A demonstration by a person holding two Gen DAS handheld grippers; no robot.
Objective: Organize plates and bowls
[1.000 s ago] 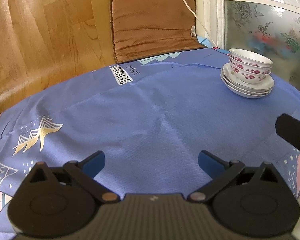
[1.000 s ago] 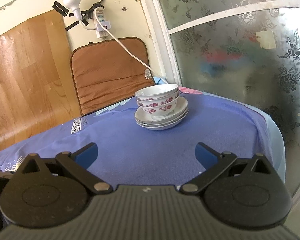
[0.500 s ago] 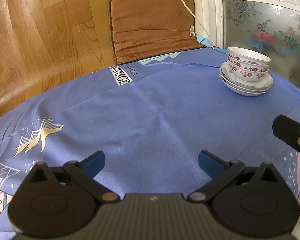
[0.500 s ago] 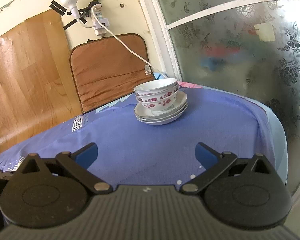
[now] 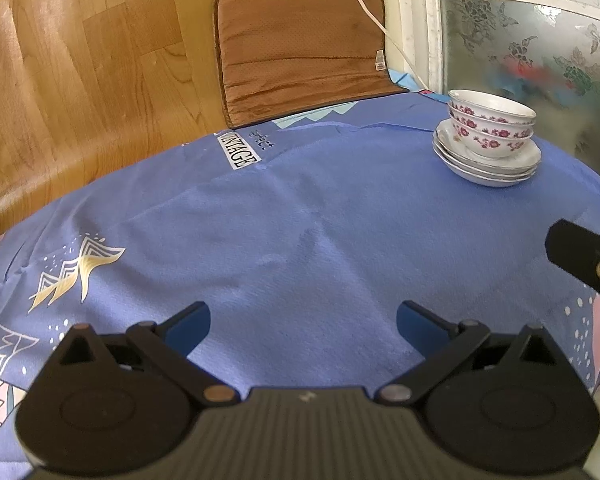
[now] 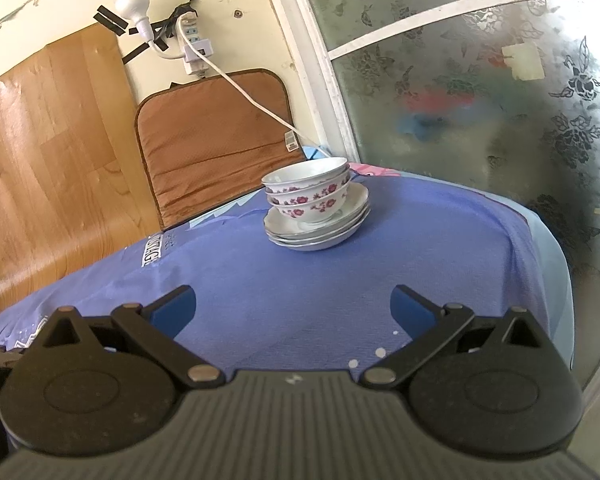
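Hovering level: left gripper (image 5: pixel 303 325) | right gripper (image 6: pixel 293 307) | jaws spread, empty

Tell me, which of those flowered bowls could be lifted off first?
The top bowl, nested in the one beneath. Its white inside shows; the lower bowl sits on the stacked plates and is covered.

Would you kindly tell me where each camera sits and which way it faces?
Left wrist: on the left gripper, low over the blue tablecloth, facing the brown cushion; its open fingers show, with part of the right gripper at right.
Right wrist: on the right gripper, facing the stacked bowls on plates; fingers open.
Shared: stack, cushion, tablecloth, frosted window.
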